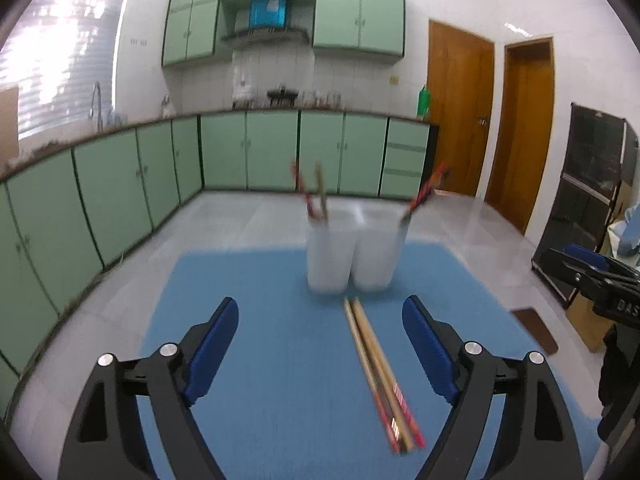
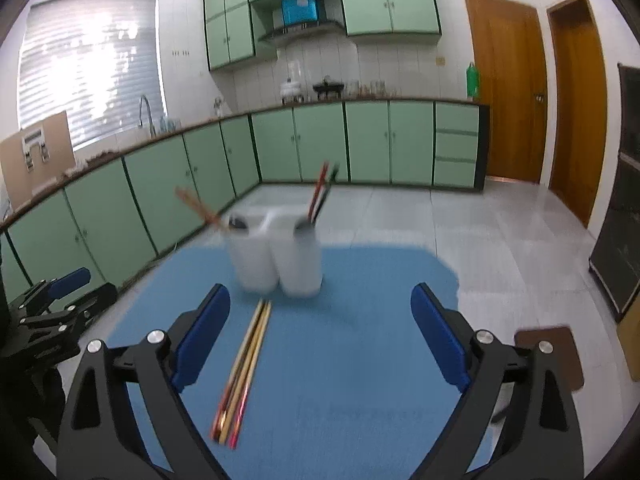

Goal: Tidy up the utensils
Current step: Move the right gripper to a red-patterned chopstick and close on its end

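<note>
A bundle of chopsticks point(image 1: 380, 372) lies on the blue mat point(image 1: 280, 360), in front of two white cups. The left cup point(image 1: 329, 254) and the right cup point(image 1: 378, 252) each hold upright chopsticks. My left gripper point(image 1: 320, 312) is open and empty above the mat, the bundle between its fingers, nearer the right one. In the right wrist view the bundle point(image 2: 244, 368) lies near the left finger of my open, empty right gripper point(image 2: 320, 300), with the cups point(image 2: 280, 256) behind. Each gripper shows at the other view's edge.
The mat point(image 2: 360, 360) covers a table with a tiled floor beyond. Green cabinets point(image 1: 120, 184) run along the left and back walls. Wooden doors point(image 1: 460, 112) stand at the right. A brown pad point(image 2: 556, 356) lies right of the mat.
</note>
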`<state>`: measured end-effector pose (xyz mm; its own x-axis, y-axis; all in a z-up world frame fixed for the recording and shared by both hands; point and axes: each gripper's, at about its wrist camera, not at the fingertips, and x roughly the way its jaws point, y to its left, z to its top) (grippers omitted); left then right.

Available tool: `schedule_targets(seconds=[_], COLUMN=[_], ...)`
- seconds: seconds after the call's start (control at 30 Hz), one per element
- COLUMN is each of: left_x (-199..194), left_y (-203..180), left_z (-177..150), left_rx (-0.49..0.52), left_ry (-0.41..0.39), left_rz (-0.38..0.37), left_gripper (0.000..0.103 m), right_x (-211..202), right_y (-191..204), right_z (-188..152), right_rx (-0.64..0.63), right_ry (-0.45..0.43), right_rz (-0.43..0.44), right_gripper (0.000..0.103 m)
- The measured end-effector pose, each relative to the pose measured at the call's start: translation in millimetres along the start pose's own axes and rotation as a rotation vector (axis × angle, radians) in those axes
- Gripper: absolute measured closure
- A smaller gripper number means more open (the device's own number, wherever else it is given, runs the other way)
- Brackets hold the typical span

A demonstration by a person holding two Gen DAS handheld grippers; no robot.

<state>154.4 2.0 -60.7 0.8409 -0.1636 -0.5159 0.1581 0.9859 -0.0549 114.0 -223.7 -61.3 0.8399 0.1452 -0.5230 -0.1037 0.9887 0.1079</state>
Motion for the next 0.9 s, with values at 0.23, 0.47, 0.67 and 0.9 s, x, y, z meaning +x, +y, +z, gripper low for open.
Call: schedule_targets(seconds=[0.23, 0.47, 0.67, 0.9], left_x=[23, 34, 35, 36], left_y=[9, 16, 18, 23], left_z=[-52, -87, -96, -100], left_rx=[0.0, -0.013, -0.013, -0.018], left_ry=[0.143, 0.226, 0.248, 0.264], left_rz=[0.032, 0.053, 0.066, 0.074], left_gripper=[0.019, 0.019, 0.02, 0.019], right_x=[19, 44, 54, 60], right_y=[24, 50, 60, 69], right_z=[-63, -104, -121, -123], right_rx=[0.016, -0.014, -0.009, -0.026], right_ry=[0.141, 0.259, 0.307, 0.329], right_rz=[0.02, 0.021, 0.023, 0.038], right_gripper=[0.014, 0.016, 0.028, 0.043])
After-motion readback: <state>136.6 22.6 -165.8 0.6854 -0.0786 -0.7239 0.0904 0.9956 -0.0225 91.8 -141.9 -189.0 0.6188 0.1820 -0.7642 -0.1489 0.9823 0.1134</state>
